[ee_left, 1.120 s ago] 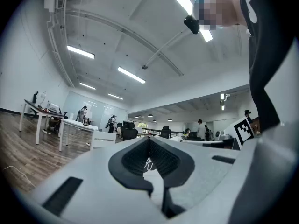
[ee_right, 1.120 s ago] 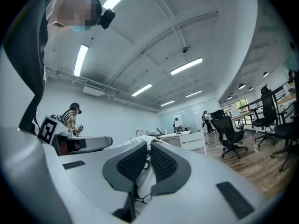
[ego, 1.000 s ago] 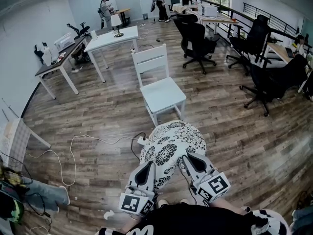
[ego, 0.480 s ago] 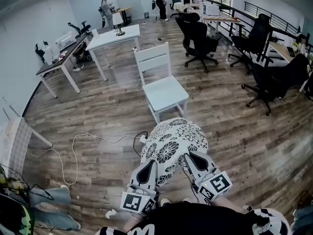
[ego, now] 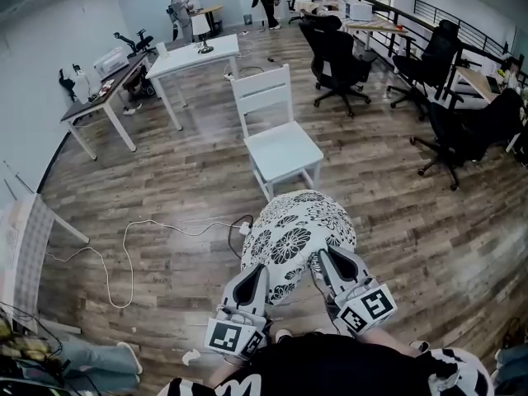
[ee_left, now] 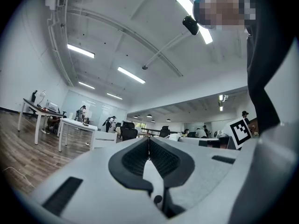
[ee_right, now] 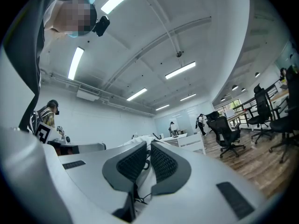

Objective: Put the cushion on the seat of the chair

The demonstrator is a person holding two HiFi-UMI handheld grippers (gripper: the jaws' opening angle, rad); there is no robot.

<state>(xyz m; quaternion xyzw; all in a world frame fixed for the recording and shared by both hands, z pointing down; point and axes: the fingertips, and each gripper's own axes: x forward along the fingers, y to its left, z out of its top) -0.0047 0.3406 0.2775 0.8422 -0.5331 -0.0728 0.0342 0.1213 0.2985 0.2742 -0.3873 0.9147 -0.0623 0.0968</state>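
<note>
Tongs: left gripper (ego: 251,275) and right gripper (ego: 328,262) both pinch the cushion (ego: 299,225), near edge.
Chair (ego: 262,91): best to reach the seat (ego: 285,150) front edge, then lower flat.

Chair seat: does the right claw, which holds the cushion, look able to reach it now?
Probably yes: the seat is bare, and only open floor lies between it and the cushion that the right claw and left claw grip.

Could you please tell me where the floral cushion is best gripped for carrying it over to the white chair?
Pinch its near rim, coming from the carrier's side, one gripper toward each end. The cushion is round, broad and soft, so two spread grips should keep it level; the left gripper and right gripper are shut on it there.
</note>
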